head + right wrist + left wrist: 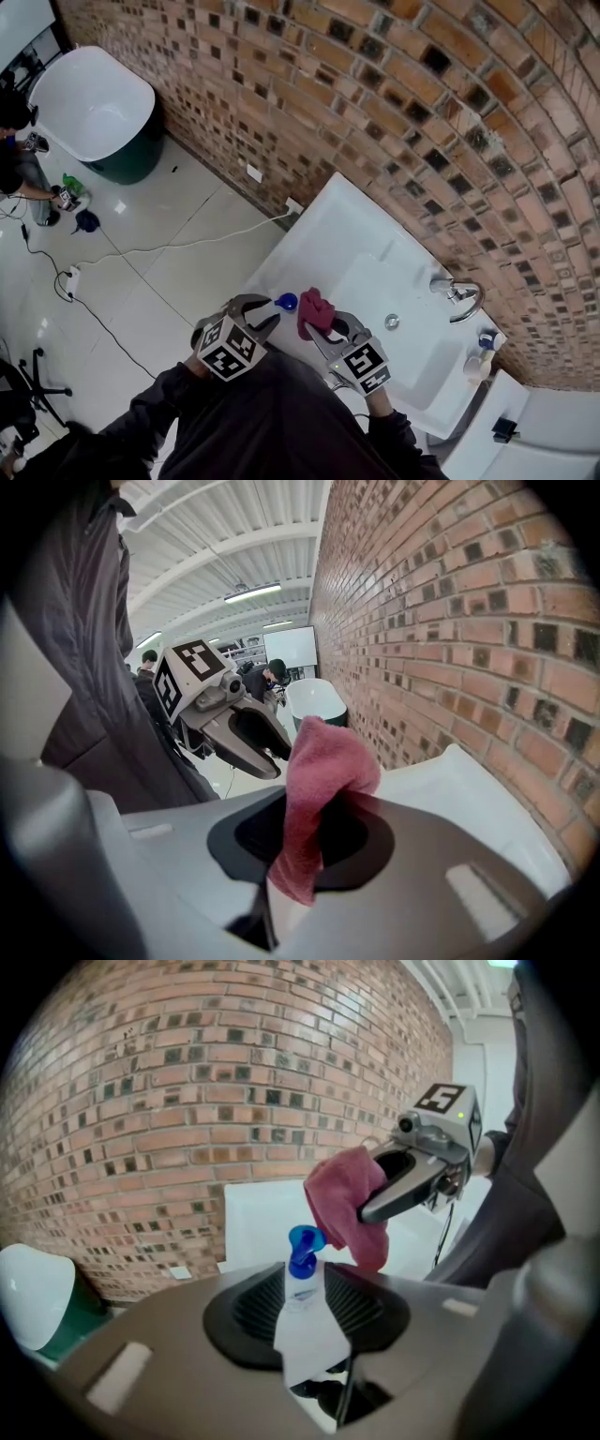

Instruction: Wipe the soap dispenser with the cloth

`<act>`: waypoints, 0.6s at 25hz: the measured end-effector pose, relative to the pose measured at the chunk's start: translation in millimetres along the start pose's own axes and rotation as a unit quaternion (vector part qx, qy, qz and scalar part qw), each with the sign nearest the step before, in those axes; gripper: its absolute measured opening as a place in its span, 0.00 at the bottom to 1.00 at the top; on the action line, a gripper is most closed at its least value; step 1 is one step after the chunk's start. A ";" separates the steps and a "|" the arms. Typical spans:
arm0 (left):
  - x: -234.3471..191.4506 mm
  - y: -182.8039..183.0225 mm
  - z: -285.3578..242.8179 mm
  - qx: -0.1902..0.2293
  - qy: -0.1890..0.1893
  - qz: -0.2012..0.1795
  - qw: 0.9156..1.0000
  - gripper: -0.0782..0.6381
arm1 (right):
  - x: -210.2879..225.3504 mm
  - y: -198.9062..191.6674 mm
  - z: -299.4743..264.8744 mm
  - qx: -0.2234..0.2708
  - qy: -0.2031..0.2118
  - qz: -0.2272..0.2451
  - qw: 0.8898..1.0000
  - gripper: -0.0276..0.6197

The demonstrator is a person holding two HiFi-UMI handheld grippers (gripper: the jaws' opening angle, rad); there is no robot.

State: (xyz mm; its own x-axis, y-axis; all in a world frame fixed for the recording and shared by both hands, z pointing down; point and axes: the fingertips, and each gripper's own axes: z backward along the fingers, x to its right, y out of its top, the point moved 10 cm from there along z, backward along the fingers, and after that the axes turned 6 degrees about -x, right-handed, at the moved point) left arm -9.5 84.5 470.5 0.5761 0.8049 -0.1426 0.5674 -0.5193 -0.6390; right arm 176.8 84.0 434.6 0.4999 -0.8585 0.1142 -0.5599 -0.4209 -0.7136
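- The soap dispenser [302, 1312] is standing up in the left gripper [268, 317], whose jaws are squeezing it steady by the sink [356, 225].
- The right gripper [325, 335] is pinching the pink cloth [317, 789] right beside the blue pump [305, 1241], probably ready for wiping.

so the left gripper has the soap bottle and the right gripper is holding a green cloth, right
Not quite. The cloth in the right gripper is pink, not green, as the right gripper view shows. The rest stands: the left gripper has the soap bottle between its jaws.
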 end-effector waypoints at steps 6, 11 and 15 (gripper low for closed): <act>5.2 0.0 0.0 0.007 -0.006 -0.001 1.000 0.29 | -5.0 1.2 3.7 0.008 -0.001 -0.001 1.000 0.13; 7.0 0.0 -0.2 0.010 -0.001 -0.004 1.000 0.29 | -9.3 -1.4 5.5 0.010 -0.001 0.000 1.000 0.13; 9.3 0.5 1.1 0.011 0.002 -0.006 1.000 0.29 | -11.4 -2.6 8.1 0.012 -0.004 0.000 1.000 0.13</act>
State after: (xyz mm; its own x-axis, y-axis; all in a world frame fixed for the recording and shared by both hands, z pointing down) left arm -4.6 92.0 468.0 0.5714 0.8101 -0.1314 0.5617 -0.5028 -0.6571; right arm 177.9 97.3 429.6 0.5051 -0.8563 0.1079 -0.5437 -0.4128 -0.7307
